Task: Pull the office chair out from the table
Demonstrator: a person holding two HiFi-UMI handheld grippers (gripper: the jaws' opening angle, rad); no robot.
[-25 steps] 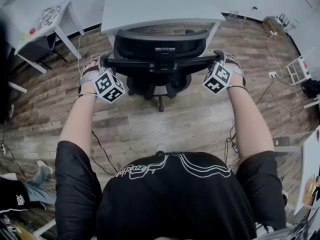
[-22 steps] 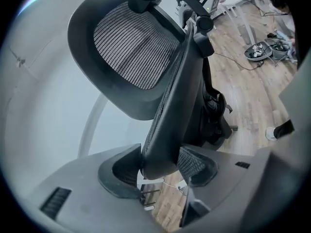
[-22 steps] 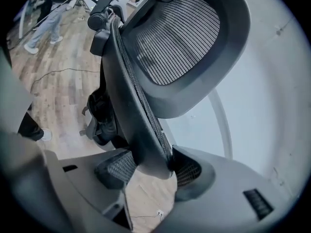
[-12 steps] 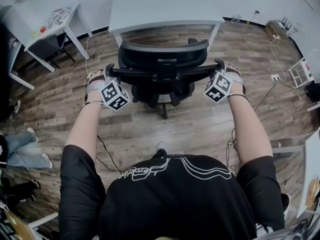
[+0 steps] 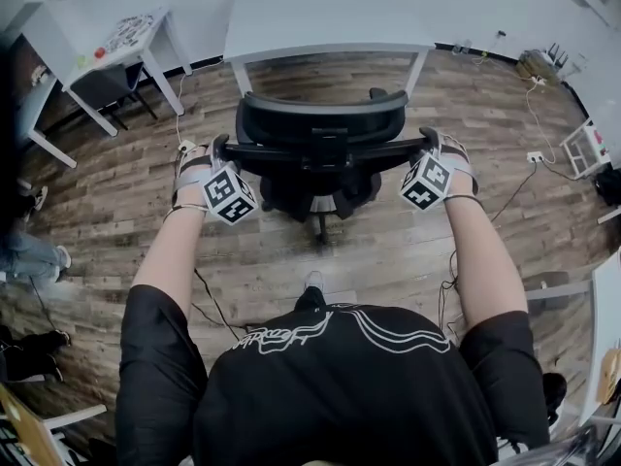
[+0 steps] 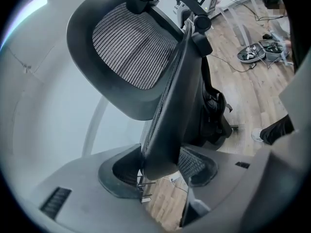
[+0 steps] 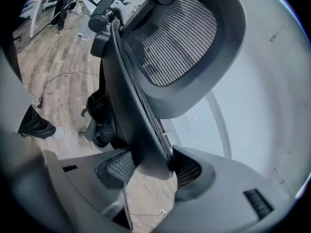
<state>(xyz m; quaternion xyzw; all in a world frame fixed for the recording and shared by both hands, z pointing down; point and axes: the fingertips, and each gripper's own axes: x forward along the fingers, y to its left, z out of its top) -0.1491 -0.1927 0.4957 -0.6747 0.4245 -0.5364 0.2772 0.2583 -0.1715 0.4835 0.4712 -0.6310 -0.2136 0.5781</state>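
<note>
left gripper [image 6: 160, 171], right gripper [image 7: 146, 168]: jaws clamped on office chair [image 5: 320, 119] backrest sides; table [image 5: 330, 17] beyond.

Left arm [image 5: 173, 250] and right arm [image 5: 482, 250] stretch forward; left tongs [image 5: 217, 147] and right tongs [image 5: 428, 137] (marker cubes uppermost) each clamp a chair back [image 5: 320, 116] edge.
</note>
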